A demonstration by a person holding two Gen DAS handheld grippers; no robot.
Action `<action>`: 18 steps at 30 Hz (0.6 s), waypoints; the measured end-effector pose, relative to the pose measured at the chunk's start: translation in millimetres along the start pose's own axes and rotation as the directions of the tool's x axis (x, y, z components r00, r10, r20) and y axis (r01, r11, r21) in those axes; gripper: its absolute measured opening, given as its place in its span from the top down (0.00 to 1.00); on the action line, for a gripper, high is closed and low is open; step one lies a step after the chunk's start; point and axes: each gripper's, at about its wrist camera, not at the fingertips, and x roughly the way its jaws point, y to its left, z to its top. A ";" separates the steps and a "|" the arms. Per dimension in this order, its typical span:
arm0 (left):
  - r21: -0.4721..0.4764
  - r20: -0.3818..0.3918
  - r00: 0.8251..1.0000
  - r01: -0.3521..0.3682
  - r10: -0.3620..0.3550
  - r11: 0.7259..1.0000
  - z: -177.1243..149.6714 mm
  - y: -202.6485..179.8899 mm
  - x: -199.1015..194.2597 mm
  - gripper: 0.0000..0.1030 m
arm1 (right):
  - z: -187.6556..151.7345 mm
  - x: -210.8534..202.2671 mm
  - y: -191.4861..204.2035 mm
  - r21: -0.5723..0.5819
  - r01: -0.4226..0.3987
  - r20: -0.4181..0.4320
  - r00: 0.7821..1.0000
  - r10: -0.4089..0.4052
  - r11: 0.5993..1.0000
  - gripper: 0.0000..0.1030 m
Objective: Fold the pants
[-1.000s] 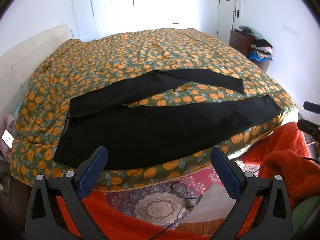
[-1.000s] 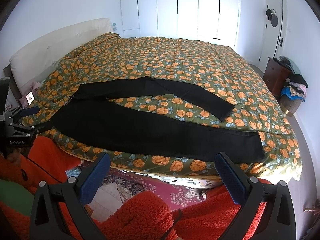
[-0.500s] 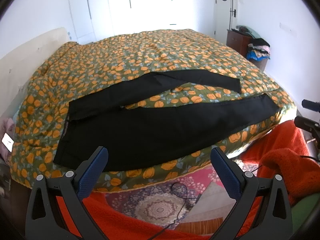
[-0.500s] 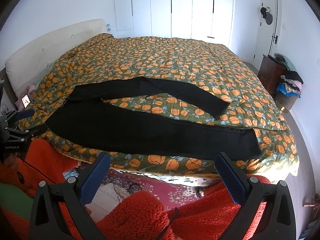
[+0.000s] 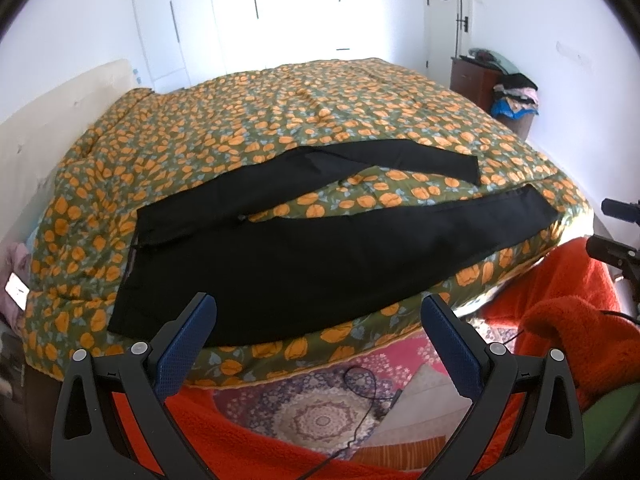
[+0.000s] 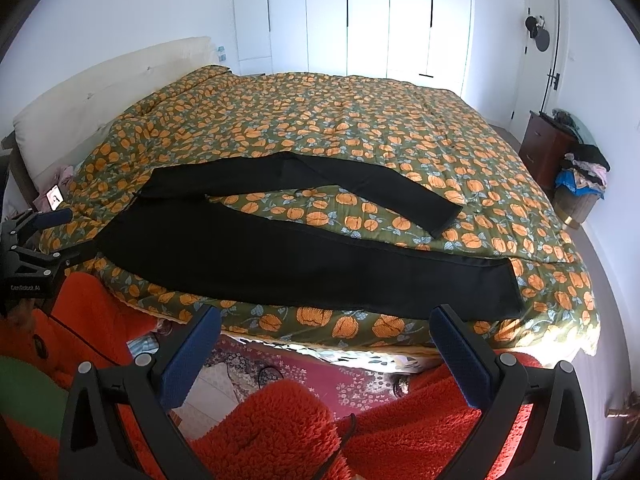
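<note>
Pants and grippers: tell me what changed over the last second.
Nothing was gripped or released. Both cameras drifted slightly, with no clear approach. The pants lie spread on the bed as before, legs apart; left gripper and right gripper stay open, short of the cloth.

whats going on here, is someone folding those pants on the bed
Not yet. A pair of black pants lies spread flat on the orange-flowered bedspread, legs splayed apart, unfolded. The person holds the left gripper and right gripper short of the bed's near edge, both with jaws wide open and holding nothing.
</note>
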 end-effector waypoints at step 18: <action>-0.003 -0.040 0.999 -0.001 0.001 1.000 -1.2 1.5 13.5 0.01 | -0.5 12.8 2.7 -0.022 -0.038 -0.029 0.999 0.037 0.999 0.00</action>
